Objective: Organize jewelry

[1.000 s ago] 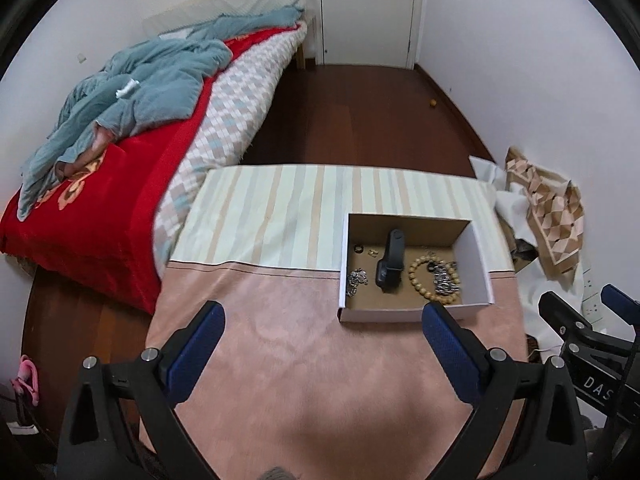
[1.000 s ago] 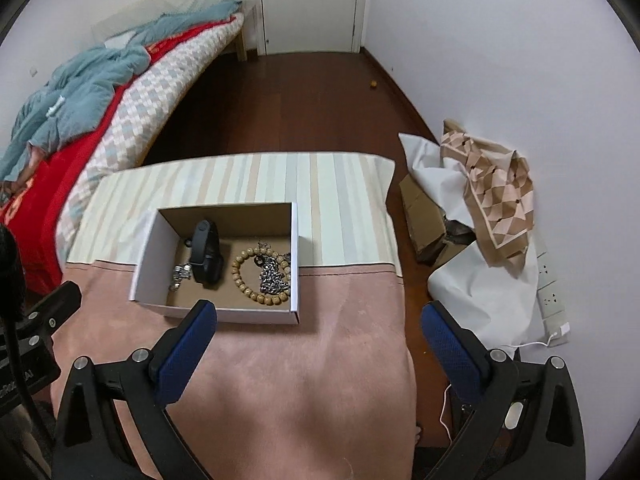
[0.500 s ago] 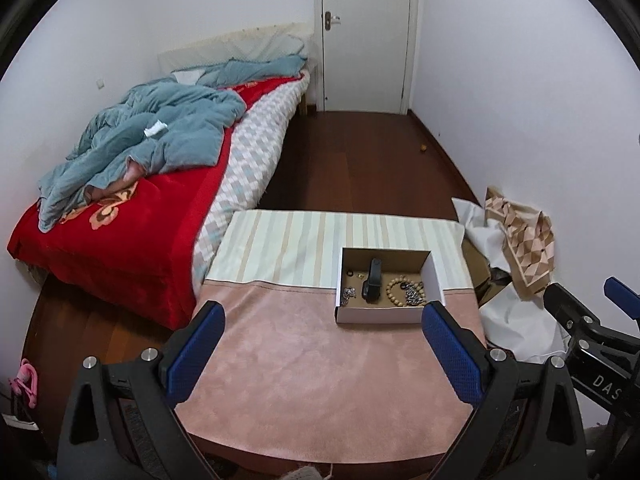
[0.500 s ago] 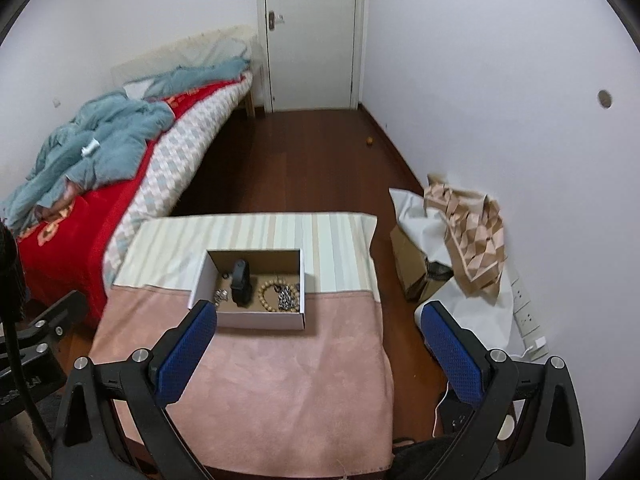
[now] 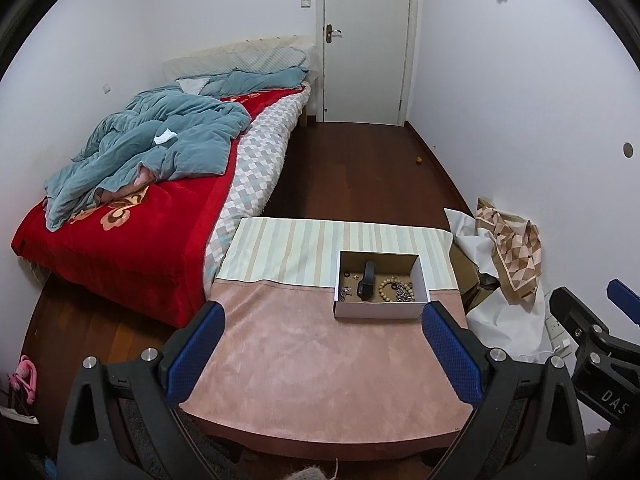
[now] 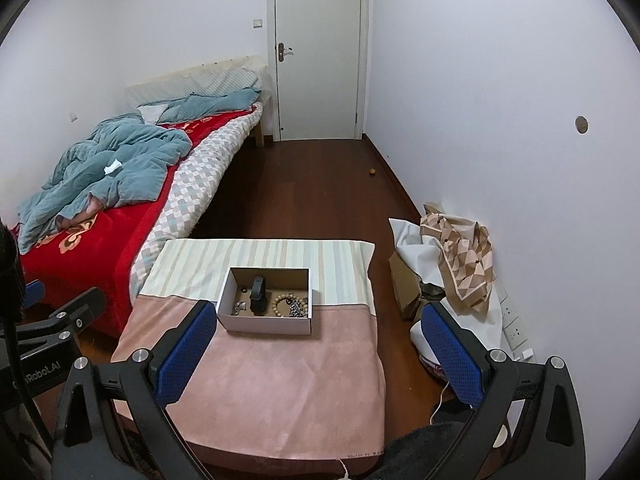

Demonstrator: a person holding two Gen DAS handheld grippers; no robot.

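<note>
Left wrist view: left gripper (image 5: pixel 323 346) jaws wide, holding nothing.
Right wrist view: right gripper (image 6: pixel 316 346) jaws wide, holding nothing.
Cardboard box (image 5: pixel 380 312): on table (image 5: pixel 320 376), 12 o'clock of left jaws.
Inside box: bead bracelet (image 5: pixel 390 289), black watch (image 5: pixel 367 279), silver chain (image 5: pixel 405 295).

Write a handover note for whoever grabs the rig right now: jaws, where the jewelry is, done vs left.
Left gripper: jaws open, empty, held back from the table.
Right gripper: jaws open, empty, also held back.
Box sits mid-table where the pink cloth meets the striped cloth. Inside: black band in the middle, bead bracelet and a chain to its right, small metal pieces to its left.
Done: everything visible is in the box.
Left: pieces lie loose and close together; sort if wanted.
</note>
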